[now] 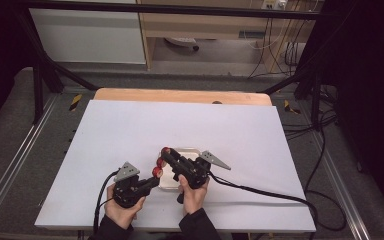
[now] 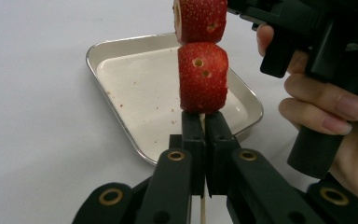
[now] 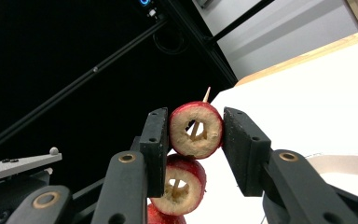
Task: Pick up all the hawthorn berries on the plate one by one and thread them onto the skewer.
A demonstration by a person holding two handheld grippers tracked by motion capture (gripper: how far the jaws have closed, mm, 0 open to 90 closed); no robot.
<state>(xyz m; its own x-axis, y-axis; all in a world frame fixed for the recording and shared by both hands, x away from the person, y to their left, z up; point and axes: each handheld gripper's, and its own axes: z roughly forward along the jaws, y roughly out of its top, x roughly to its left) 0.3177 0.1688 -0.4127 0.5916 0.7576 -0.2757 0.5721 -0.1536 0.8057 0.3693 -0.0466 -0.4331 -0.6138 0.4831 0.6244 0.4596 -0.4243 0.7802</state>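
Note:
A thin wooden skewer [image 2: 202, 205] stands upright with my left gripper [image 2: 204, 126] shut on it just below the lowest of three red cored fruit pieces [image 2: 203, 77]. In the high view, the left gripper [image 1: 154, 178] is at the tray's left edge. My right gripper [image 3: 196, 127] is shut on the top fruit piece [image 3: 213, 135], one pad pressing on each side. The skewer's pointed tip [image 3: 207, 94] sticks out beyond that piece, and a second piece [image 3: 177, 186] sits right under it. In the high view, the right gripper [image 1: 166, 153] reaches in from the right over the tray.
A shallow metal tray [image 2: 135, 88] with a few crumbs lies on the white table [image 1: 130, 130] under the skewer. The hand [image 2: 326, 107] with the right gripper is close on the right. Cables [image 1: 260, 191] trail off toward the table's near and right edges.

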